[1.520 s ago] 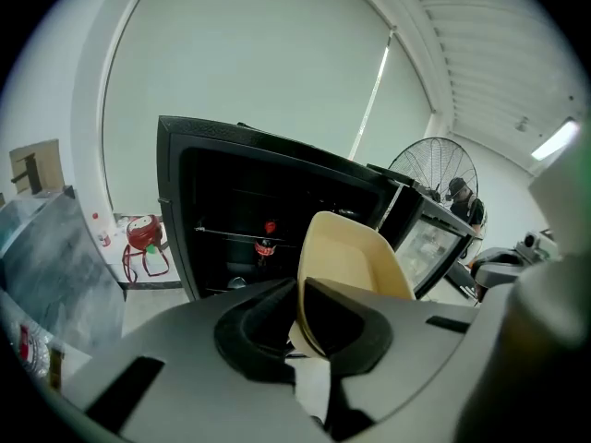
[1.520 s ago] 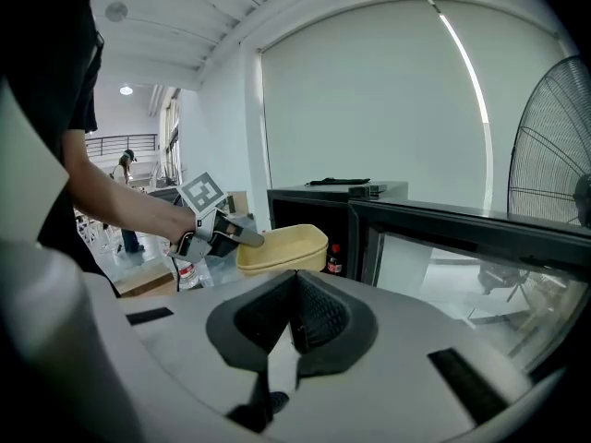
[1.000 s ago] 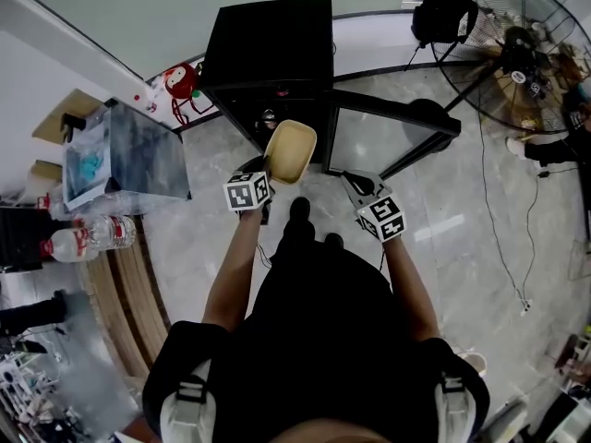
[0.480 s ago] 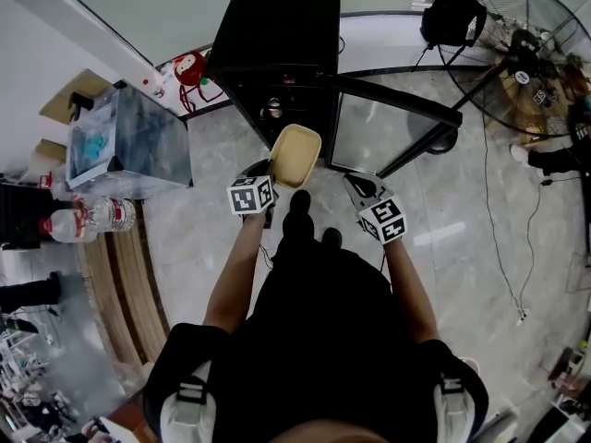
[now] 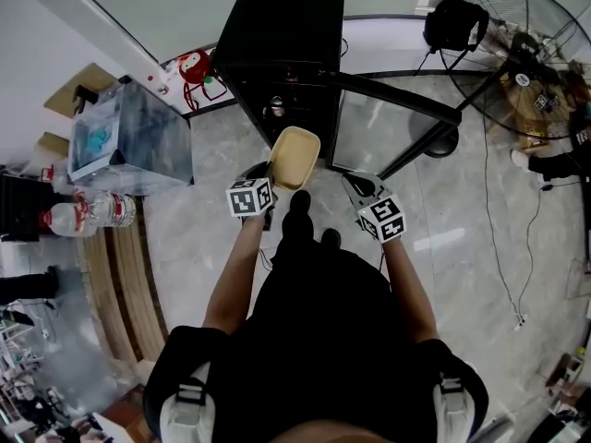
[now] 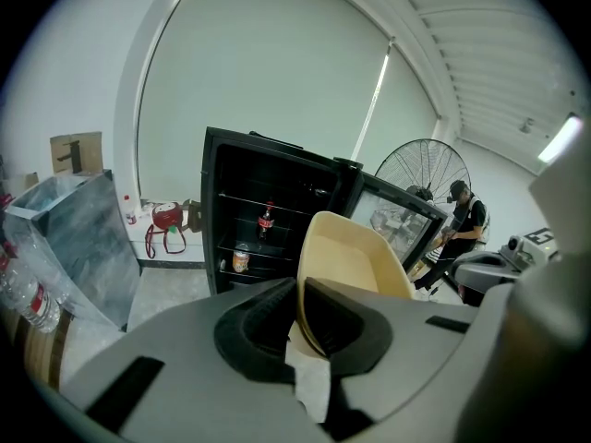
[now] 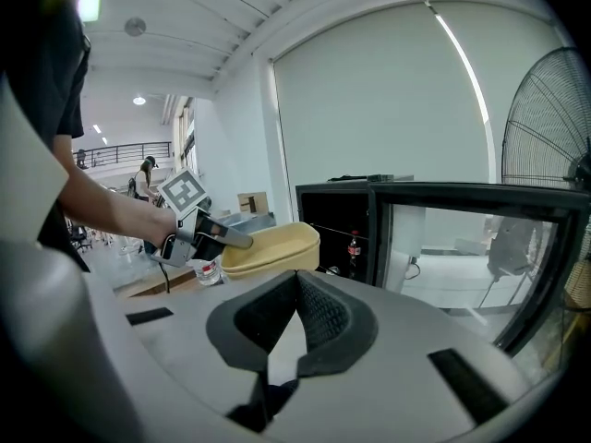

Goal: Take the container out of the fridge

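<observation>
My left gripper (image 6: 301,293) is clamped on the near rim of the beige container (image 6: 355,252), one jaw inside the wall and one outside. The container stands up on edge just beyond the jaw tips, its hollow side turned towards my right. It is empty as far as I can see, and it hangs in the air in front of the black fridge (image 5: 277,35), clear of the cabinet. The fridge sits straight ahead of the left gripper with its glass door (image 5: 392,132) swung open towards the right gripper's side. On the wire shelves beyond the container I can make out a cola bottle (image 6: 266,220) and, one shelf lower, a small can (image 6: 241,259). My right gripper (image 7: 295,289) is closed with nothing between its pads. It is held level with the left one and well apart from it, pointing at the open door. From its camera the container shows ahead and to its left, lying flat in that view, with the left gripper's marker cube (image 7: 184,192) behind it. A large floor fan (image 5: 522,53) stands far off beyond the right gripper.
</observation>
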